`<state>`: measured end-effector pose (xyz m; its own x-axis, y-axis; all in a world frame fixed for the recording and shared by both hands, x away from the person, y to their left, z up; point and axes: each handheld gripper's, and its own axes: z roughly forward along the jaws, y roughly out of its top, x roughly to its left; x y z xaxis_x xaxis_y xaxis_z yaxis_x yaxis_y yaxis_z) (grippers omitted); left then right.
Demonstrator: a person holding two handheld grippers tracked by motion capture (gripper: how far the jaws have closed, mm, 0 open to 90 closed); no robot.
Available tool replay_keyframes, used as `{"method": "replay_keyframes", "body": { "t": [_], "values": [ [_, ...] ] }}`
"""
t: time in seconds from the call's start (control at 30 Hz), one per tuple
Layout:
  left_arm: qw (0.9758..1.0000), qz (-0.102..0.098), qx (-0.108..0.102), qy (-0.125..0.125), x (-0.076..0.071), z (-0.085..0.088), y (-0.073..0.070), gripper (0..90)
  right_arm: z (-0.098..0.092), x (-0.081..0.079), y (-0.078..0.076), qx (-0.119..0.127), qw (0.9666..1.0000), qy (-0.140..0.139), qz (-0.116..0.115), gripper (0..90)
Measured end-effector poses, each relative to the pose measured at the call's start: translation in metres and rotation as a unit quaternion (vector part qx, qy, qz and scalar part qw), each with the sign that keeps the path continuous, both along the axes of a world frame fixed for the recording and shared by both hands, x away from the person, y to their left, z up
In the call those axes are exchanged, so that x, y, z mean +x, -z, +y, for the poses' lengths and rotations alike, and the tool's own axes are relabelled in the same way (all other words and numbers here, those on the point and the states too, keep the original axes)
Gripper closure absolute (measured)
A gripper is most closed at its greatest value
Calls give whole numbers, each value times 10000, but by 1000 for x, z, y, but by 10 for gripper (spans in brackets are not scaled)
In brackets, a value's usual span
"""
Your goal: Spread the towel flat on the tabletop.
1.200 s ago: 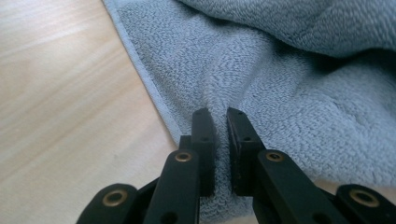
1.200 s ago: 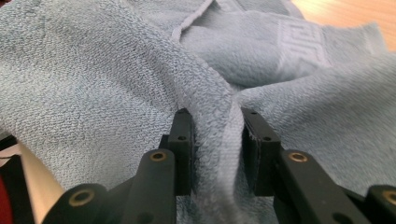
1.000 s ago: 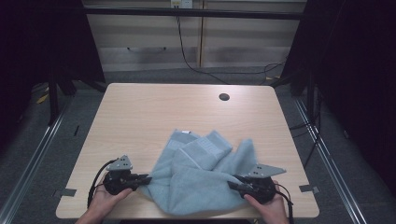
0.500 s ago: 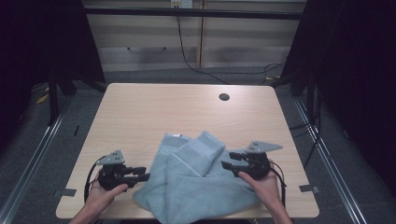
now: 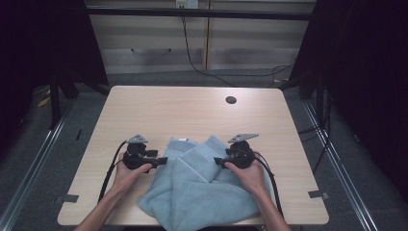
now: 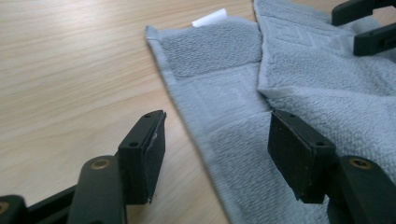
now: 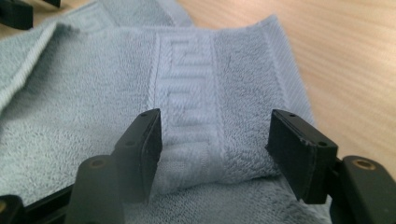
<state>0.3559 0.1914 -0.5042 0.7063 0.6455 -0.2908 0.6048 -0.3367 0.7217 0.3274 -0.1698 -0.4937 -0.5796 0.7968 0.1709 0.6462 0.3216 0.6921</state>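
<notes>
Towel [image 7: 210,84] btwn jaws: soft looped terry cloth w/ woven band. Table [image 6: 70,60] beside jaws: smooth matt wood-grain.

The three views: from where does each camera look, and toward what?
High view: above the table, looking forward and down; forearms, both hands.
Left gripper view: on left hand-held gripper, open, facing towel edge.
Right gripper view: on right hand-held gripper, open, around a towel fold.
Shared: towel; each shows the other's jaws.

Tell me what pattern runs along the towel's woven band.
A raised Greek-key meander, same pale blue-grey as the towel; it shows best in the right gripper view.
</notes>
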Motion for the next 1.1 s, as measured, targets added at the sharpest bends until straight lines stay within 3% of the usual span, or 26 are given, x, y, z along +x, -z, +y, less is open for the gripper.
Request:
{"method": "replay_keyframes", "body": {
  "t": [0.03,0.2,0.3,0.33,0.4,0.5,0.57,0.63,0.73,0.97,1.0,1.03,1.1],
  "values": [
    [9999,-39,147,47,-1,-4,1,362,0,-1,2,-24,10000,-27,-9,351],
    [9988,-323,378,44,-4,-14,2,376,4,0,7,-188,9998,2,-120,411],
    [9962,-613,601,169,-6,-21,2,592,6,3,7,-262,9995,22,-181,563],
    [9969,-540,525,245,-5,-23,2,695,6,5,7,-202,9997,56,-149,624],
    [9966,-556,576,199,-4,-25,0,786,5,10,9,-95,9998,70,-166,693],
    [9980,-520,351,78,-1,-18,0,821,5,18,9,-12,9997,82,-232,709],
    [9987,-496,80,3,1,-11,-4,825,2,24,11,236,9993,125,-255,709],
    [9984,-544,-132,-106,0,-5,-11,827,-2,28,11,519,9981,191,-272,709],
    [9974,-625,-323,-132,-4,0,-20,827,-1,29,6,595,9975,187,-342,699],
    [9945,-740,-721,-146,-15,17,-38,828,-11,16,-12,680,9956,162,-626,801],
    [9938,-783,-775,-160,-18,19,-42,828,-12,13,-15,653,9955,172,-666,851],
    [9928,-834,-845,-185,-20,21,-46,829,-18,5,-22,638,9940,245,-856,900],
    [9918,-893,-894,-210,-24,28,-51,829,-23,1,-26,725,9931,284,-876,900]
  ]
}}
